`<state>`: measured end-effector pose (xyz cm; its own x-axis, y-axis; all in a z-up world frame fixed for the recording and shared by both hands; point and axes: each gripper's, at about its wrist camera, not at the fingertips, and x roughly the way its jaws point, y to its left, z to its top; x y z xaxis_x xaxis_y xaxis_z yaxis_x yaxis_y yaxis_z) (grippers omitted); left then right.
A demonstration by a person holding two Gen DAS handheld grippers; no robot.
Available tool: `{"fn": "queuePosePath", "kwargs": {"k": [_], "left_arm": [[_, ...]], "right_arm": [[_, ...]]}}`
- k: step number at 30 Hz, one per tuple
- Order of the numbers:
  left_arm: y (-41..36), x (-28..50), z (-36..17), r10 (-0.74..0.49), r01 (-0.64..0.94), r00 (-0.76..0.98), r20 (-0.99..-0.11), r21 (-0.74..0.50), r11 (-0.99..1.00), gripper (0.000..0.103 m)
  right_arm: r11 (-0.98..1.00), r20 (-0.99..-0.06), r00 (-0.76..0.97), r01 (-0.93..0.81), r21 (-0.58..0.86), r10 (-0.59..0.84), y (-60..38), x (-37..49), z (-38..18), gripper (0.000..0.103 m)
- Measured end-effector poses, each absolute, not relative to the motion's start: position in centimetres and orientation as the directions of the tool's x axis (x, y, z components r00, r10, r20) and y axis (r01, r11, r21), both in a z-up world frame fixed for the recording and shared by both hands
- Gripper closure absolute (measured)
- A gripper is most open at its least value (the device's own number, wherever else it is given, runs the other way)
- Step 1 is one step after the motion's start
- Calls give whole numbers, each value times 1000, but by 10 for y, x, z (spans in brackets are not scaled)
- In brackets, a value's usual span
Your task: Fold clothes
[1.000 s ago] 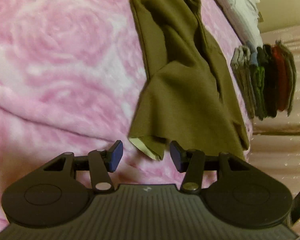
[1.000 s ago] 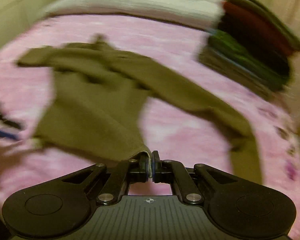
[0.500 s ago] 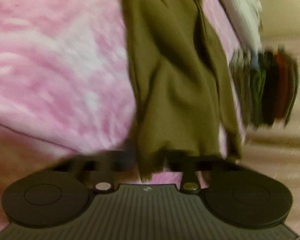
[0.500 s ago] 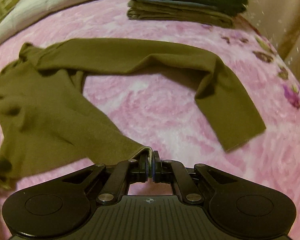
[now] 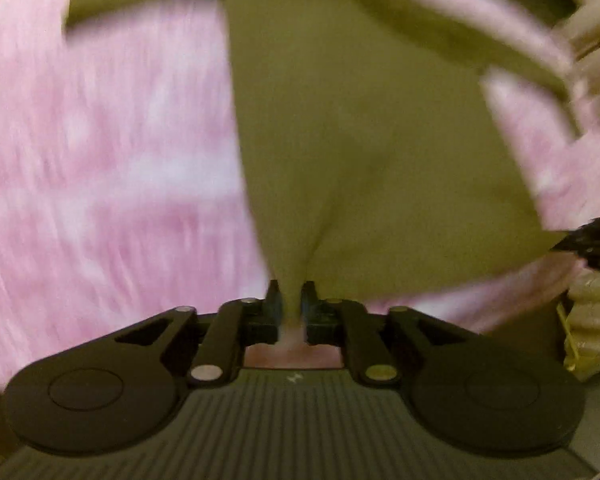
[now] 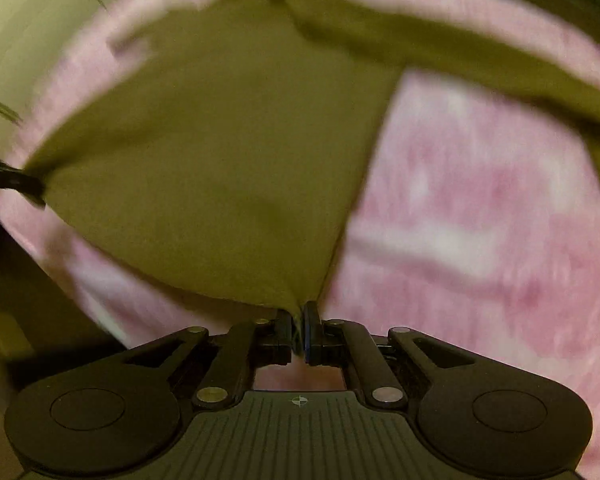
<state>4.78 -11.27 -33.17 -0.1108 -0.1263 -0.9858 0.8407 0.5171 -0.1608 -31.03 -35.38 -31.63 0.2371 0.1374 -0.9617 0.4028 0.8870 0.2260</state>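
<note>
Olive top [image 5: 372, 152] spread over the pink blanket [image 5: 100, 168] ahead of both pairs of fingers, one bottom corner pinched in the nearly closed left gripper [image 5: 291, 304], the other clamped in the closed right gripper [image 6: 298, 330], hem stretched between them. Judged soft, light and limp: sags and creases between the holds, sleeves trailing out beyond the fingers, likely to bunch if slack. Best held at hem corners or shoulder seams, kept taut and well inside the edge against slipping.
</note>
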Motion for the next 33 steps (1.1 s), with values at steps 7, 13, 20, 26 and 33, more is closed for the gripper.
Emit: {"fn": "queuePosePath", "kwargs": {"k": [7,13,20,26,33], "left_arm": [[-100,90,-300,-171,854,-16,-985,-103,510,83],[-191,163,-285,-403,893,113,-908,-85,442,71],[-329,213,-304,-588,980,142,-796,28,198,48],[-391,241,-362,-504,993,115,-856,92,70,81],[-343,268,-346,-601,967,165,-782,8,254,96]], "right_arm": [[852,-968,252,508,128,-5,-396,-314,-289,19],[893,-889,429,447,53,-162,-412,-219,-277,32],[974,-816,537,175,-142,-215,-390,-60,-330,32],[981,-843,502,117,-157,-194,-427,-19,-373,100],[856,-821,536,502,121,-197,-545,-51,-342,98]]}}
